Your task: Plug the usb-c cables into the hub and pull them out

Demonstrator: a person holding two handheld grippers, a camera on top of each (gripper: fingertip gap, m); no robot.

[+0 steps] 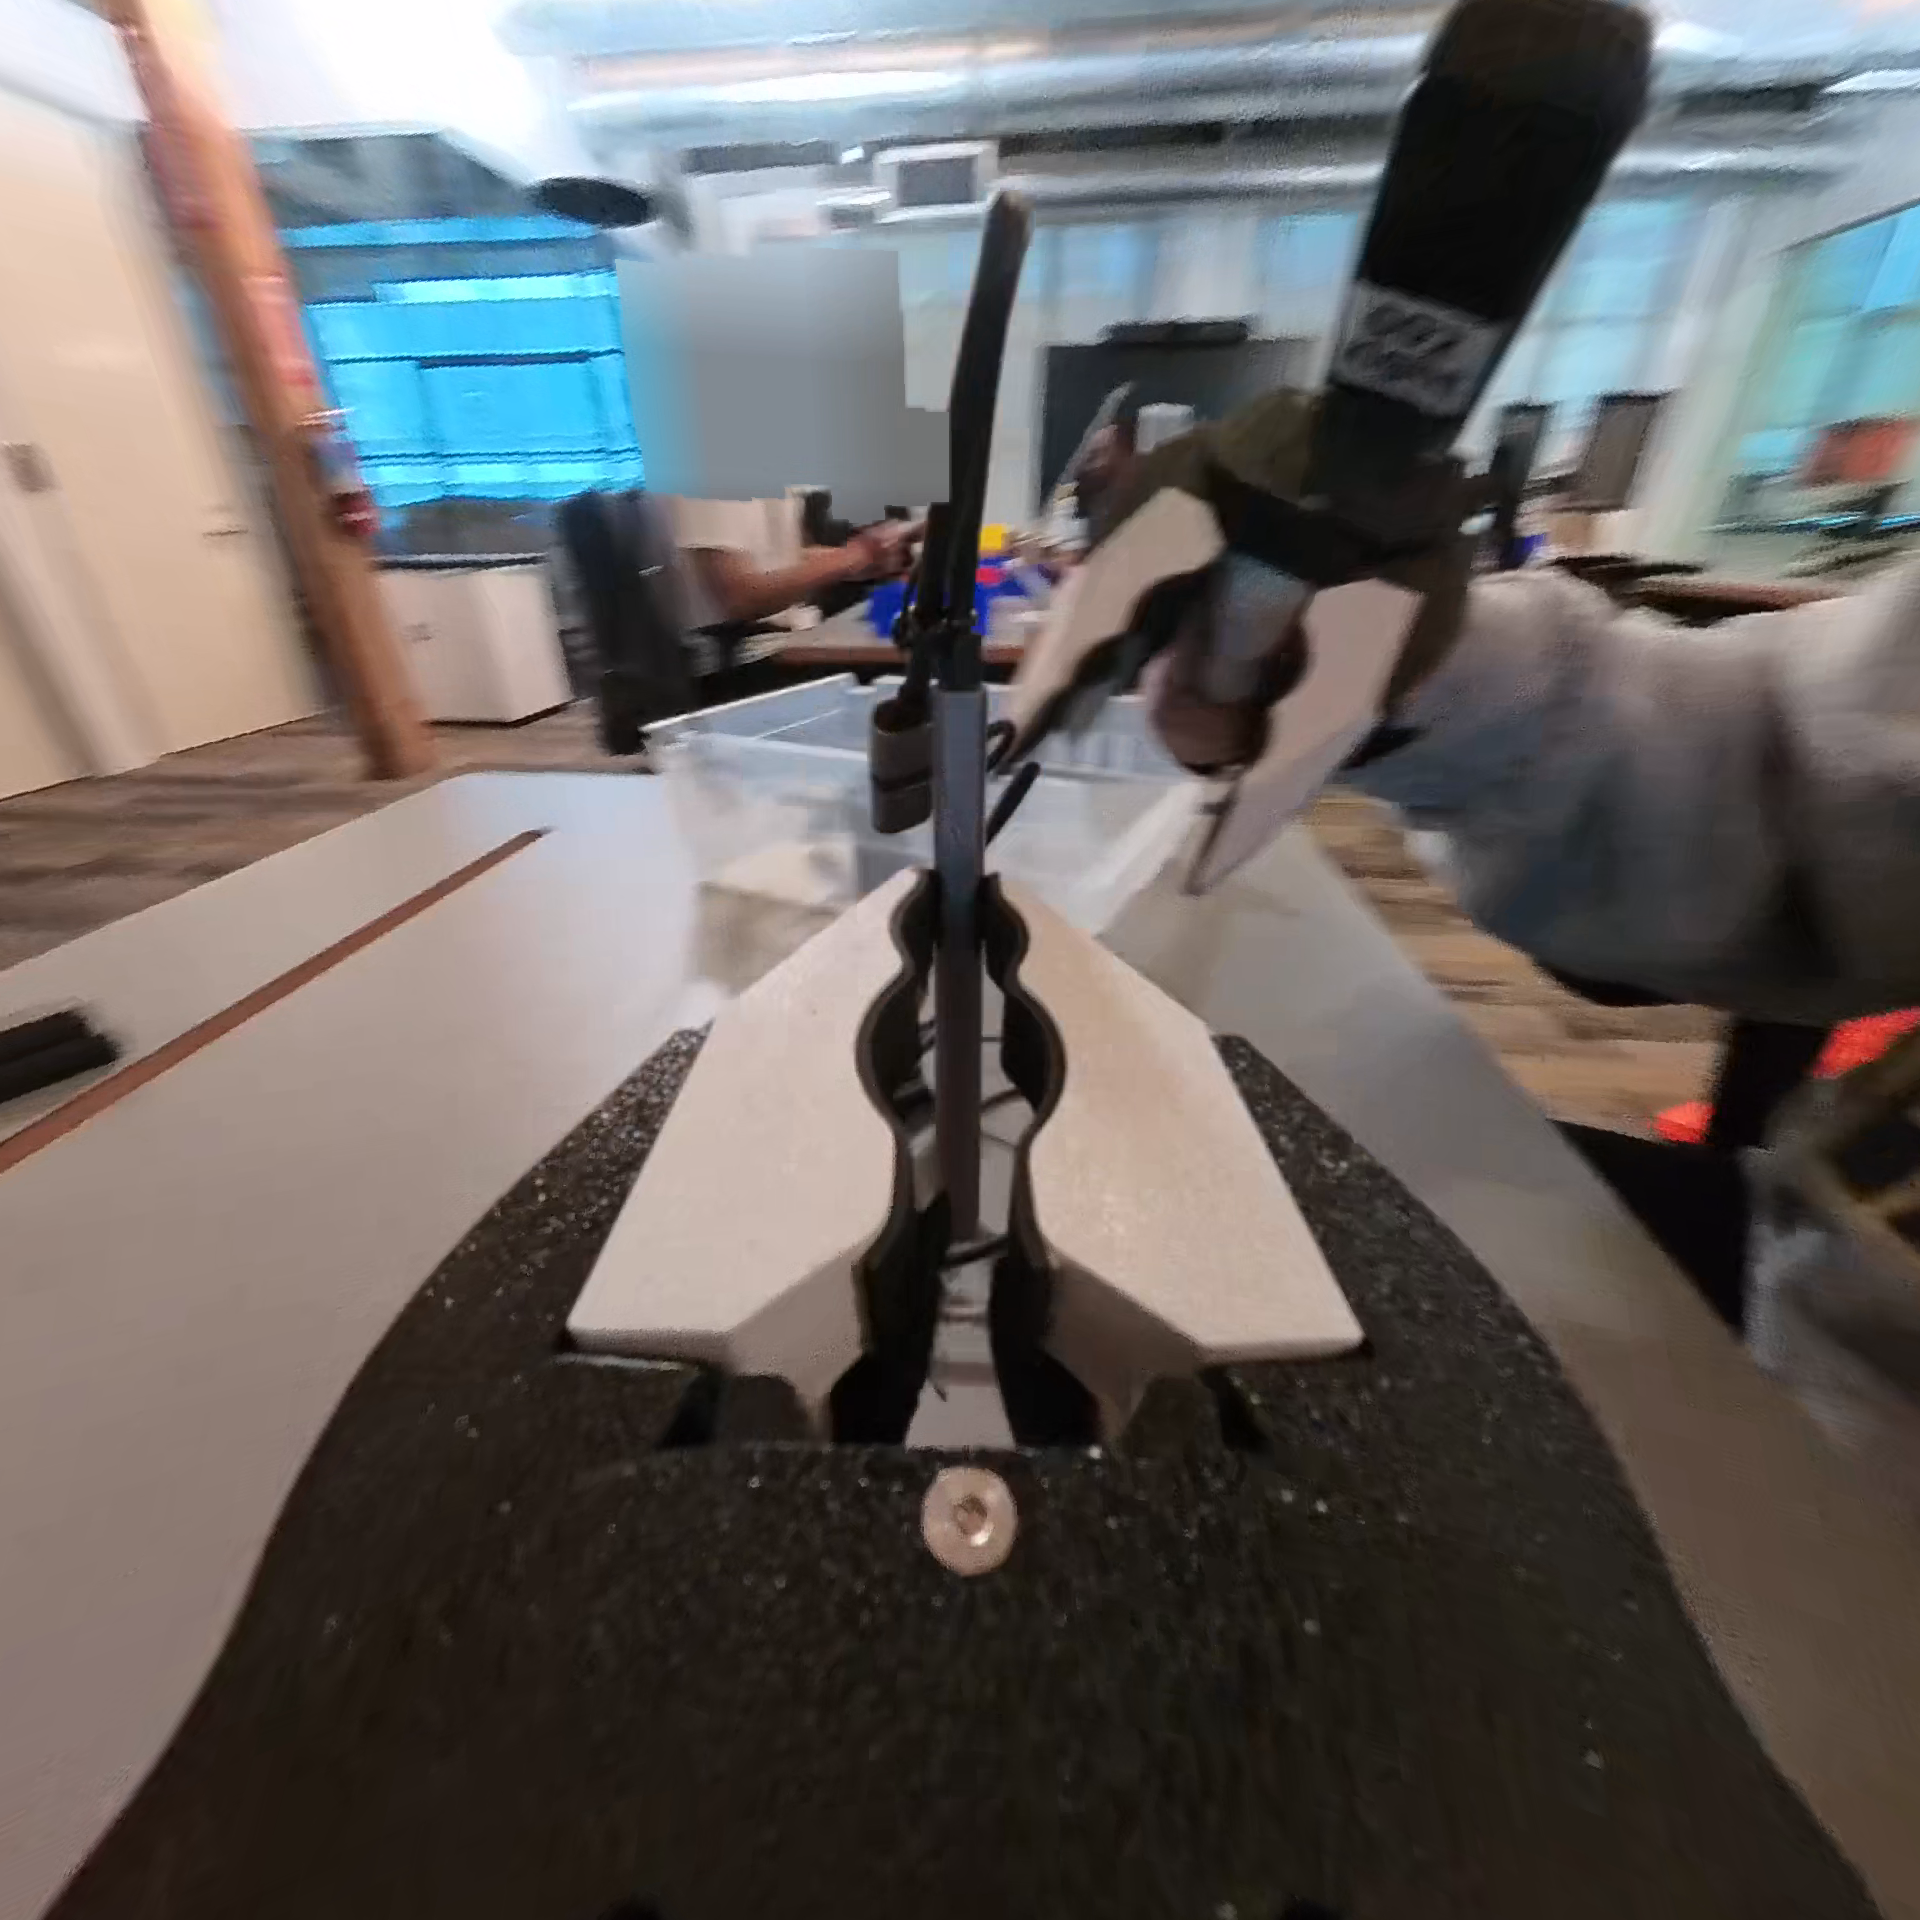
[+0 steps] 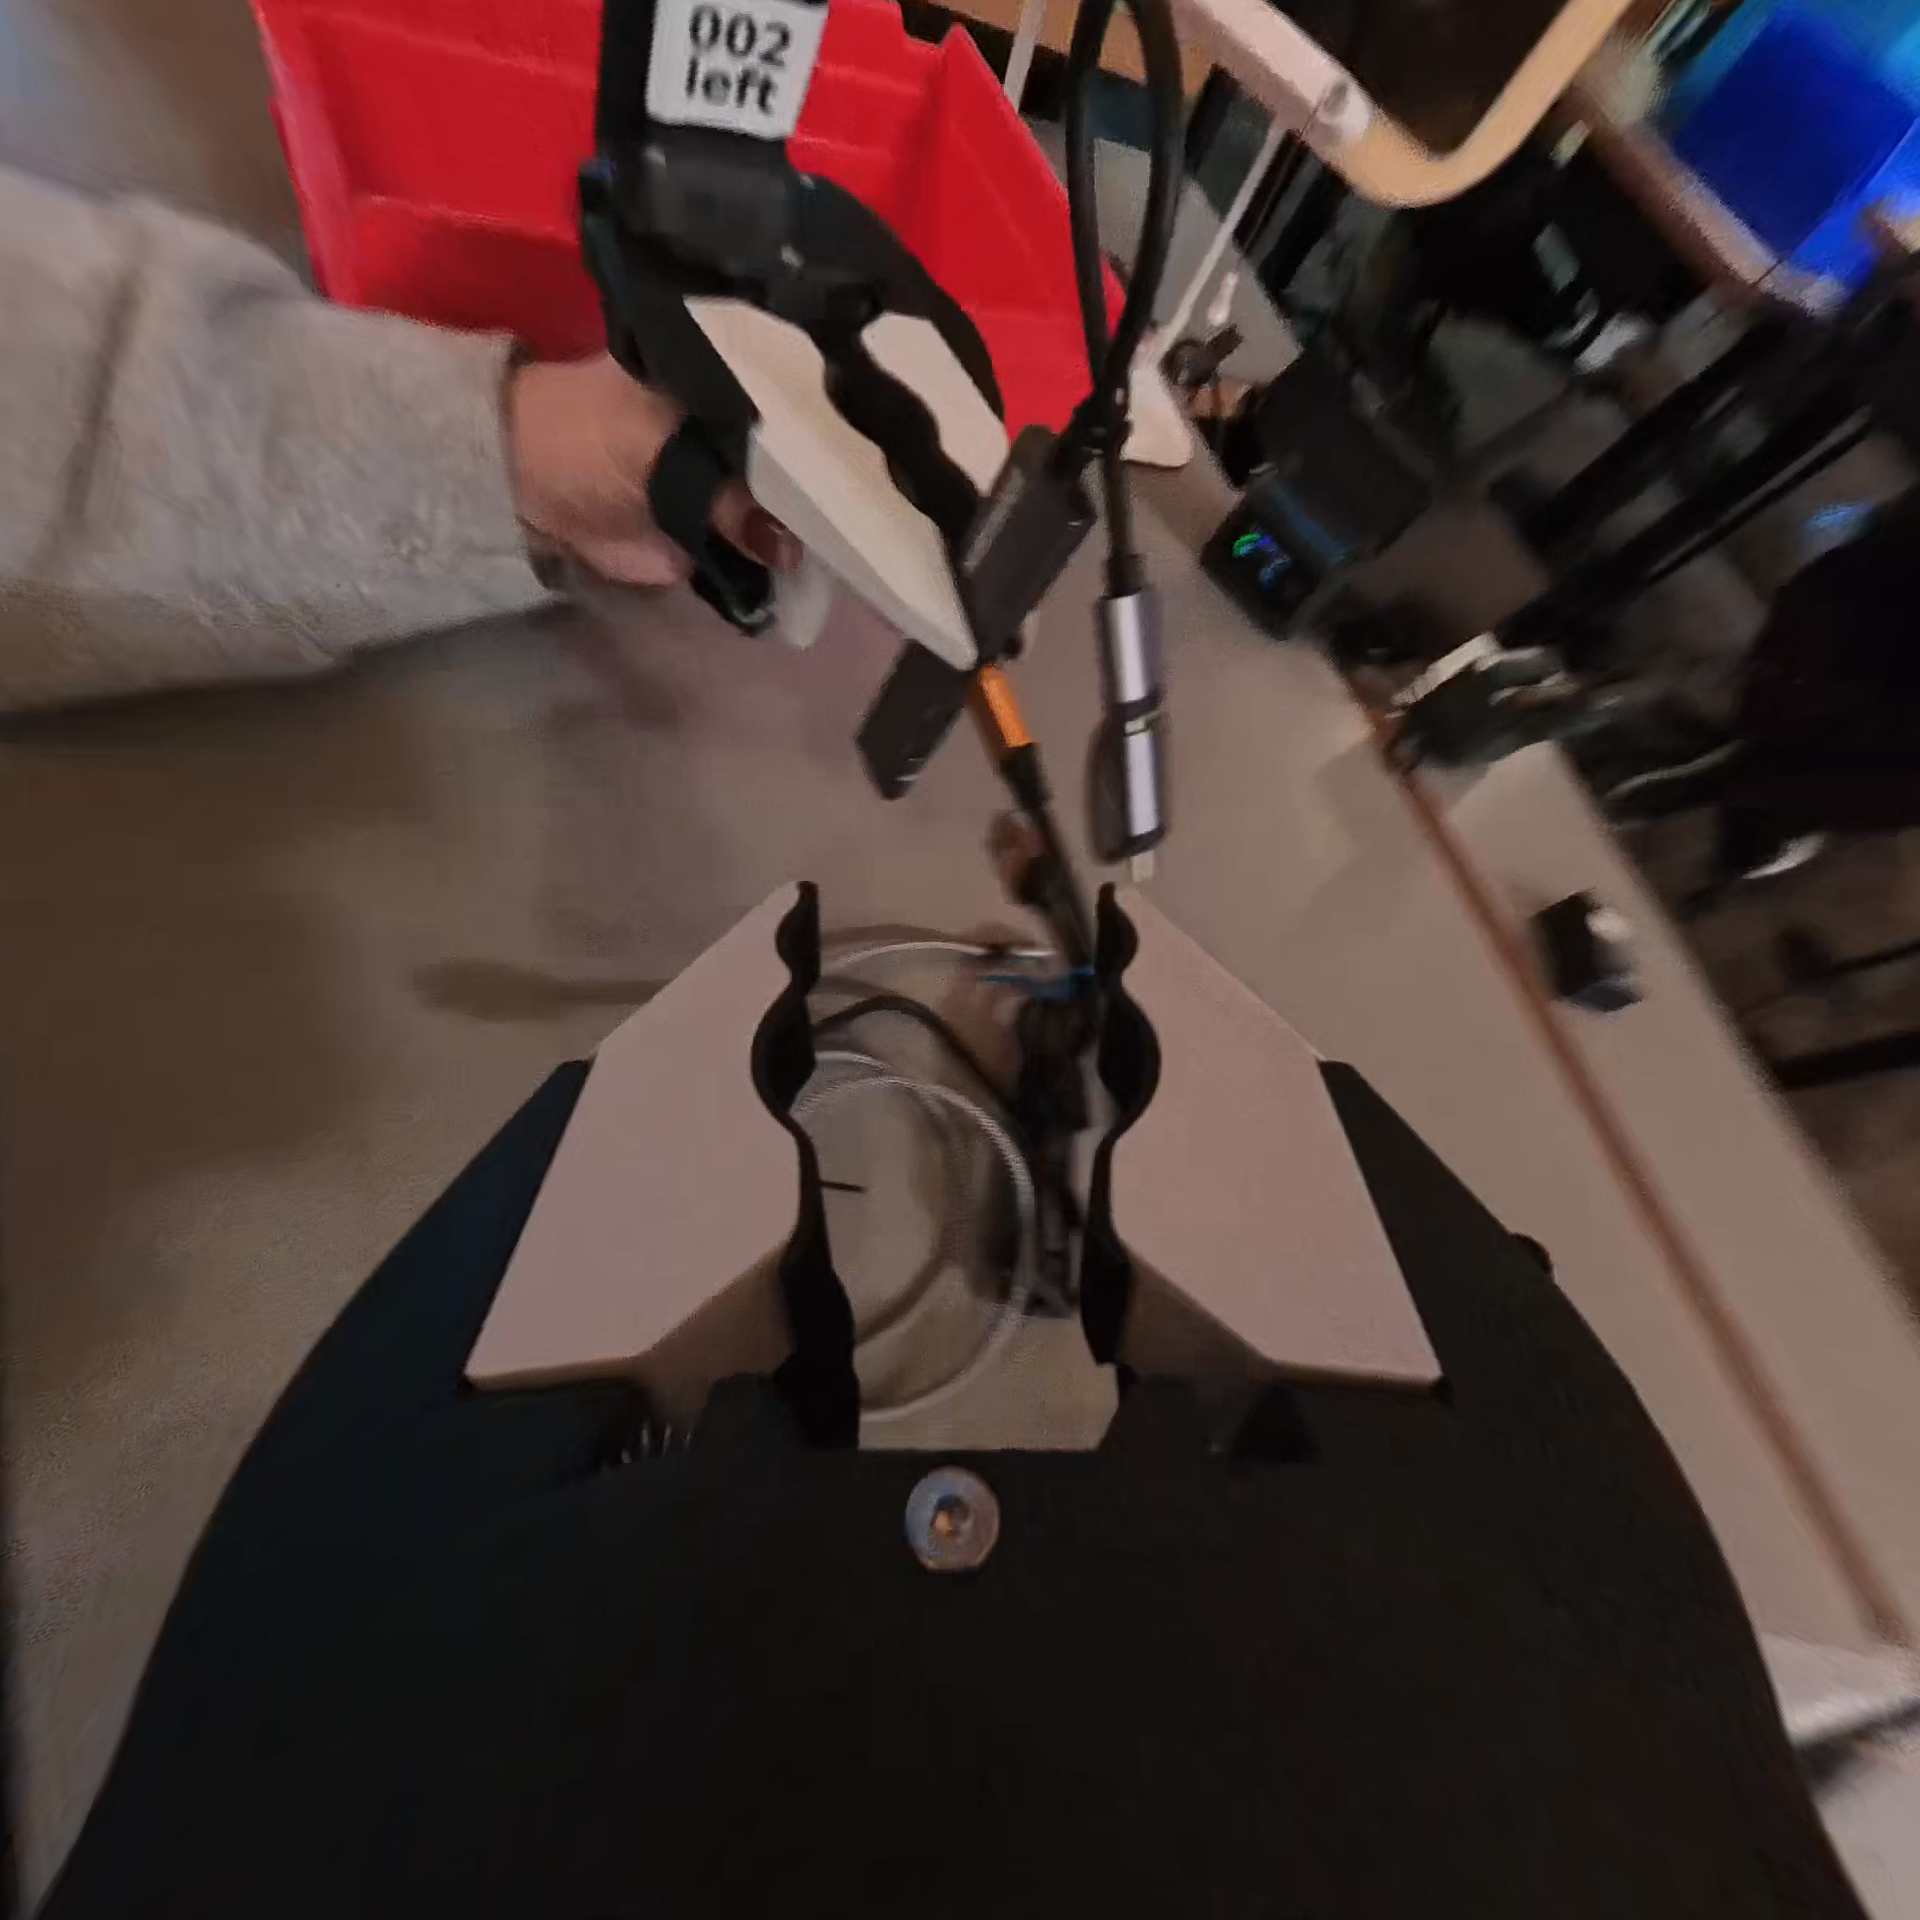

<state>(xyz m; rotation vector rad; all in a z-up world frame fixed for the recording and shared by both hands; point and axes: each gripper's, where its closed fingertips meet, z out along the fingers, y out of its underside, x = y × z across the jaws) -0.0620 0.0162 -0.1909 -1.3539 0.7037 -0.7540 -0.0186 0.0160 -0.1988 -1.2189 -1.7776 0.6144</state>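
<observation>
Now the left gripper point(image 1: 956, 904) clamps the hub point(image 2: 977, 613) aloft; the right gripper point(image 2: 956, 904), open, should steadily approach the orange plug point(image 2: 1003, 712) at 12 o'clock.

- hub point(image 1: 956, 997) is edge-on between the fingers, so ports are hidden
- cable point(image 2: 1127, 208) runs off the top edge
- background's pretty smeared

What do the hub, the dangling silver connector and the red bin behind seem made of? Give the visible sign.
Hub: probably dark anodised metal, judging by its flat matte sheen. Silver connector: likely brushed metal, with bright streaks. Red bin: moulded plastic, with glossy uniform colour.
</observation>
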